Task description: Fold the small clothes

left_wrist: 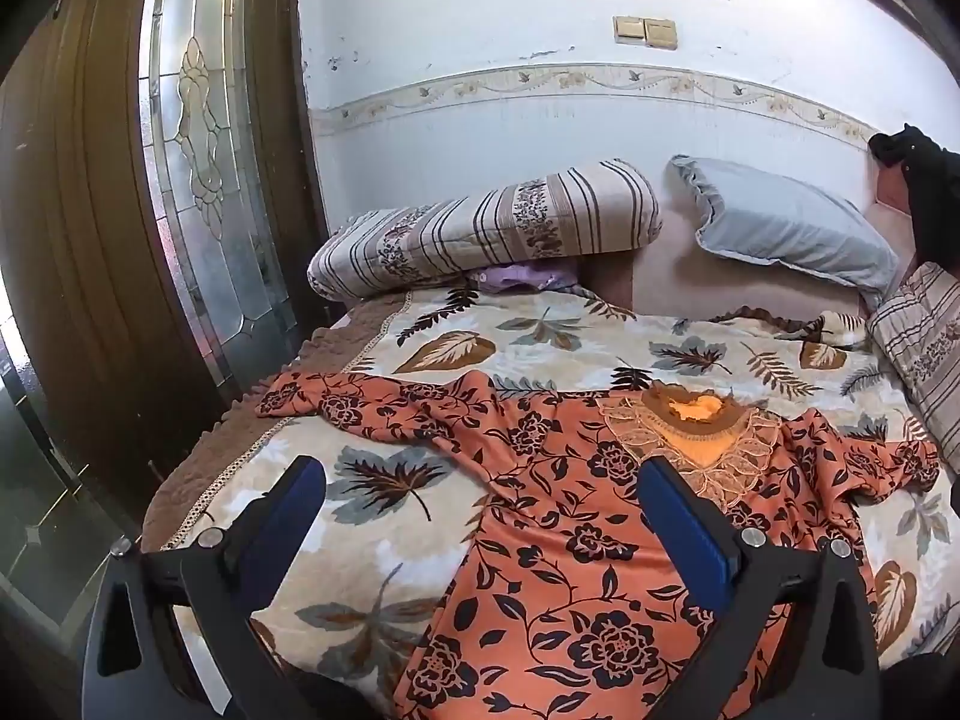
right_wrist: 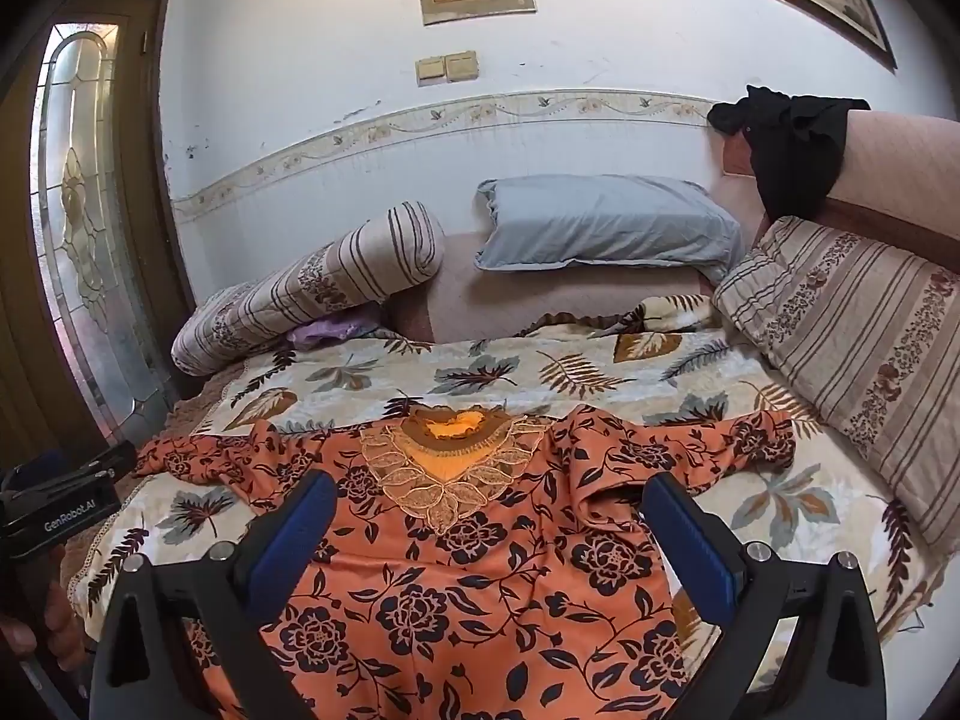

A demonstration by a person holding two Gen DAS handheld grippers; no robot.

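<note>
An orange dress with black flower print (left_wrist: 576, 540) lies spread face up on the bed, neck with lace yoke (left_wrist: 696, 438) toward the pillows, both sleeves out to the sides. It also shows in the right wrist view (right_wrist: 480, 570). My left gripper (left_wrist: 483, 480) is open and empty, hovering over the dress's left side and the blanket. My right gripper (right_wrist: 489, 498) is open and empty, hovering over the chest of the dress below the yoke (right_wrist: 450, 462). The left gripper's body (right_wrist: 60, 498) shows at the left edge of the right wrist view.
The bed carries a leaf-print blanket (left_wrist: 420, 348). Striped bolsters (left_wrist: 480, 228) (right_wrist: 852, 324) and a grey pillow (right_wrist: 606, 222) lie at the head. A black garment (right_wrist: 786, 138) hangs on the headboard. A wooden door with glass (left_wrist: 198, 150) stands left of the bed.
</note>
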